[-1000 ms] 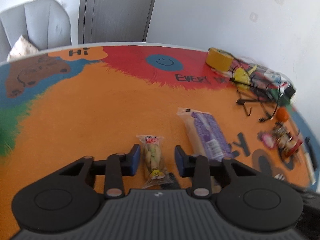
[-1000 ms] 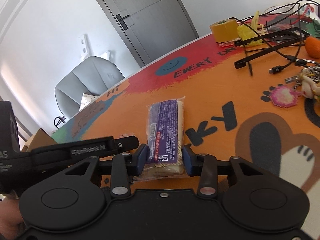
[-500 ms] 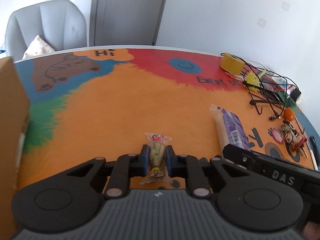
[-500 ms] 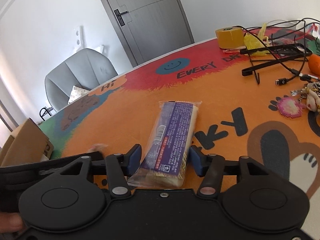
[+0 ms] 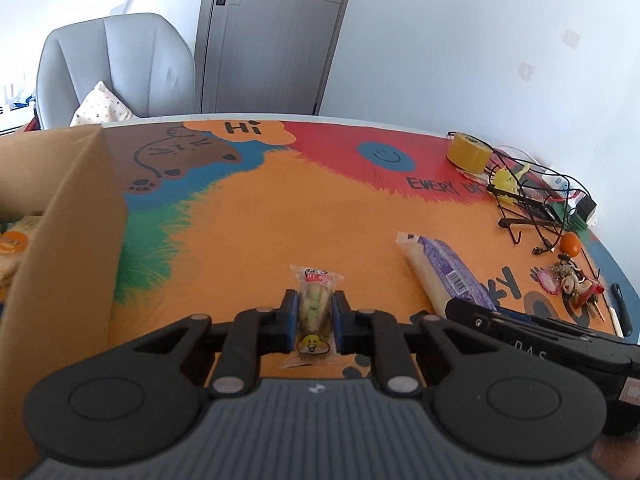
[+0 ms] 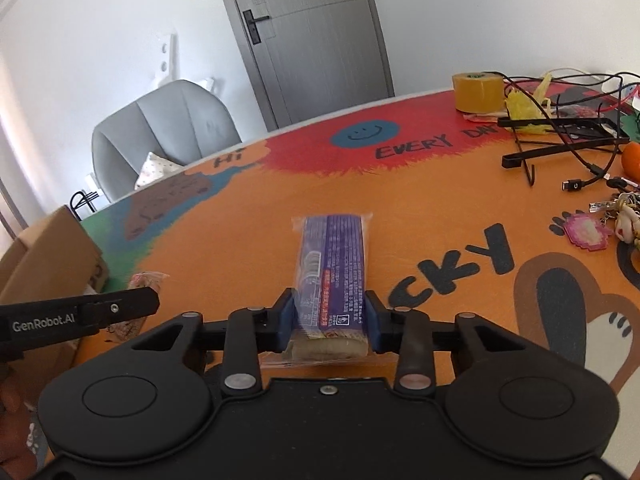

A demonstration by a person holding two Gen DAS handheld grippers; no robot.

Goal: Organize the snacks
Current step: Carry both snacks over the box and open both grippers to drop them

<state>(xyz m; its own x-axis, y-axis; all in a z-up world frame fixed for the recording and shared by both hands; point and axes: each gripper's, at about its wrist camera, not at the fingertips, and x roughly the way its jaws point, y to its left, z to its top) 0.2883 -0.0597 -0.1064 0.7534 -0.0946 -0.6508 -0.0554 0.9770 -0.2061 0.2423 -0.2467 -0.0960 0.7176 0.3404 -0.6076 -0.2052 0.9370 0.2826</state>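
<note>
A small clear packet of green snacks (image 5: 314, 308) sits lengthwise between the blue pads of my left gripper (image 5: 314, 320), which is shut on it just above the orange table mat (image 5: 248, 240). My right gripper (image 6: 330, 320) straddles the near end of a long purple biscuit pack (image 6: 332, 264); its jaws are closing and both pads press the pack's sides. The same pack (image 5: 444, 268) shows at the right of the left wrist view, running under the other tool. An open cardboard box (image 5: 68, 220) stands at the left and also appears in the right wrist view (image 6: 48, 256).
A yellow tape roll (image 5: 468, 154), tangled cables with a black stand (image 5: 528, 208), an orange fruit (image 5: 570, 244) and a keychain cluster (image 5: 568, 284) crowd the table's right side. A grey chair (image 5: 116, 68) and a grey door (image 5: 272, 36) lie beyond the far edge.
The left jaws closed on the small packet and carried it left, bringing the box into view. The right jaws widened, lined up with the purple pack, then closed on it.
</note>
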